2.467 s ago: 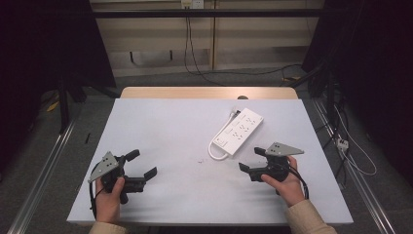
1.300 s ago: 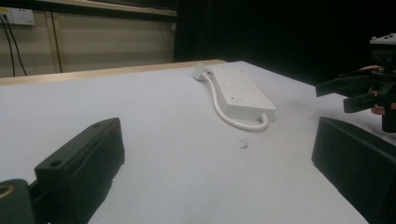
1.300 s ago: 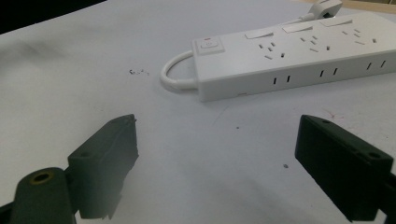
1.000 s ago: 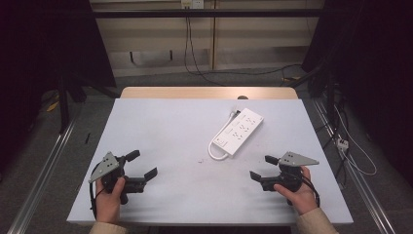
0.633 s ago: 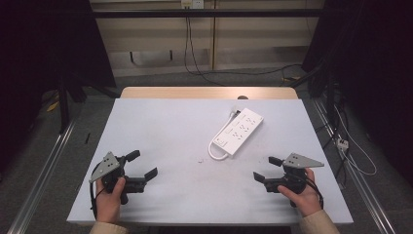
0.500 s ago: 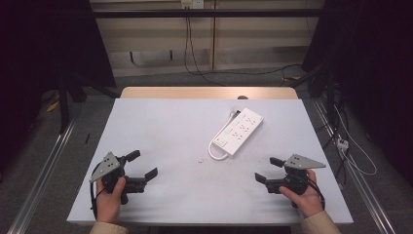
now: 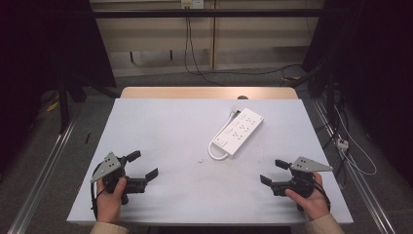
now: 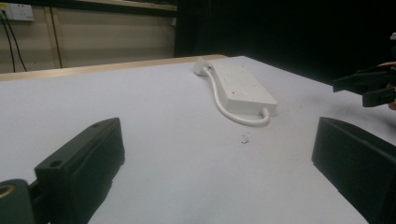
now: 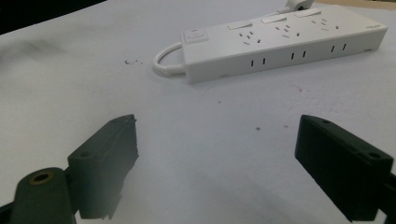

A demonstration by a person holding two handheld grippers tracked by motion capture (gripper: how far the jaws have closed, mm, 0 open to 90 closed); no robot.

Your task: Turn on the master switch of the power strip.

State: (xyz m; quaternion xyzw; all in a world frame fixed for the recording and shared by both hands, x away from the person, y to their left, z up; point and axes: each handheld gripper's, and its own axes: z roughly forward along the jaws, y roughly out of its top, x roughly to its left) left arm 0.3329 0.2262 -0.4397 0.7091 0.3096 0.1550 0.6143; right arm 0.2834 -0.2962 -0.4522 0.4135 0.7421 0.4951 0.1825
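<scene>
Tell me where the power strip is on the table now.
In the high view the power strip lies flat on the table, right of centre toward the far edge, ahead of the open right gripper and apart from it.

A white power strip [image 7: 238,131] is laid flat and diagonal on the surface [image 7: 160,126], its cord [image 7: 214,152] looped at the near end.

One white power strip [image 7: 237,132] lies on one worktop [image 7: 165,126]. Two claws are there: the left claw [image 7: 142,165] and the right claw [image 7: 272,171], each held by one hand.
</scene>
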